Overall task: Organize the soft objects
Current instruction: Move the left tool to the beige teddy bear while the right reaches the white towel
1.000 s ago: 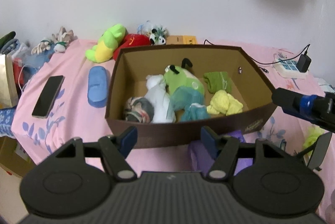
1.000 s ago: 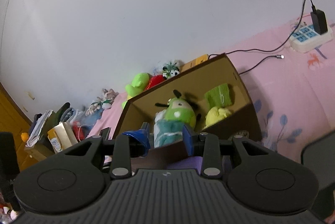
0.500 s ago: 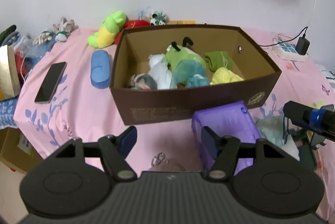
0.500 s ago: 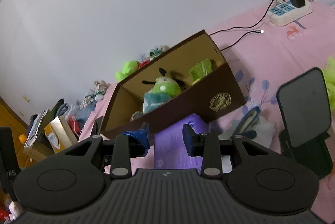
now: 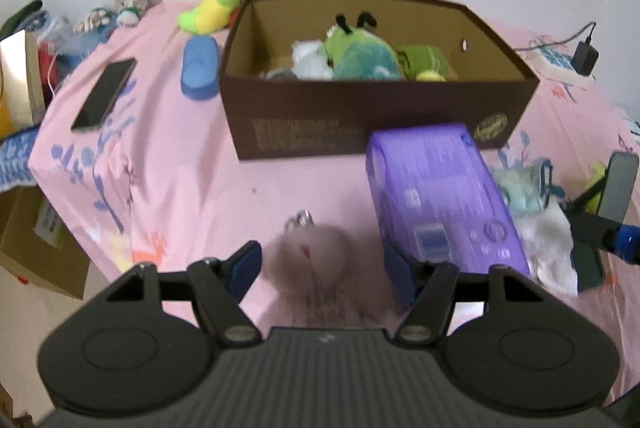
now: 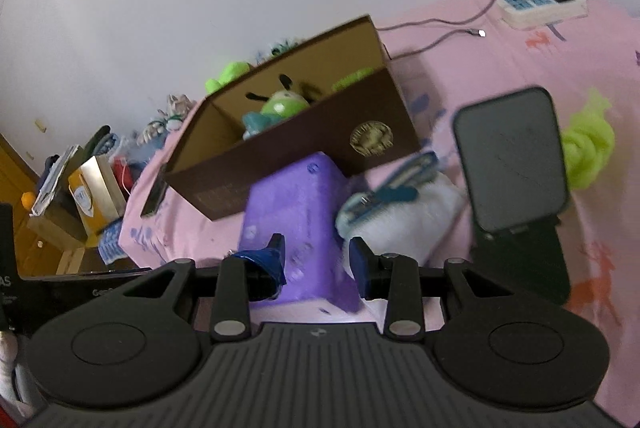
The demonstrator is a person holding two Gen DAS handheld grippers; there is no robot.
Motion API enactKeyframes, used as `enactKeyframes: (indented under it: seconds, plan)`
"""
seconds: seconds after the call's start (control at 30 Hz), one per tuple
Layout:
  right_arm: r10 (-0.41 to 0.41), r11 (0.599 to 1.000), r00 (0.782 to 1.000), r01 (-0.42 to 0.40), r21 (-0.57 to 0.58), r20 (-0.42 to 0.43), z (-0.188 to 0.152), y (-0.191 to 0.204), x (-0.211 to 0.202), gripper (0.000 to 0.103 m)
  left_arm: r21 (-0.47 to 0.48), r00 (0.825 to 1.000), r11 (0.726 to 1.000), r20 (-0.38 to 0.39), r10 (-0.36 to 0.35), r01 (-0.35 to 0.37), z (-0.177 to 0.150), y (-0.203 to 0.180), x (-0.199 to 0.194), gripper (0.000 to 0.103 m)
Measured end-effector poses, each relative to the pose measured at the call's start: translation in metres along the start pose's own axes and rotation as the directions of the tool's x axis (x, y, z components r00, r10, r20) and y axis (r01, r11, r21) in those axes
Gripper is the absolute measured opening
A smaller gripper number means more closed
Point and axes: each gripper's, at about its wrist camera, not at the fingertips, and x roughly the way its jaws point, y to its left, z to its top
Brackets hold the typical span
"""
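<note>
**Fuzzy pompom in front of us**

We see a round, fluffy pink pompom with a metal ring lying on the pink sheet, before the left gripper, jaws apart, empty. The right gripper, jaws apart, frames a glossy purple pack. Plush toys fill the cardboard box.

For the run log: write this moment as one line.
left gripper: open, above pink fluffy keychain | right gripper: open, at purple pack | brown box: holds soft toys
</note>
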Motion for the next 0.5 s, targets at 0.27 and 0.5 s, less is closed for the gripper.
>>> enactKeyframes:
  seconds: [0.27,0.5]
  plan:
    - [0.007,1.000,0.999,-0.006,0.026,-0.033,-0.003,-0.021,-0.003,0.019,-0.028,0.999,1.000,-0.035,-0.013,0.012,-0.026,-0.004,0.000,0.067]
    - [0.013,0.999,0.997,-0.009,0.052,-0.071,-0.006,-0.036,-0.001,0.019,-0.024,0.998,0.999,-0.045,-0.036,0.034,-0.046,-0.011,-0.002,0.067]
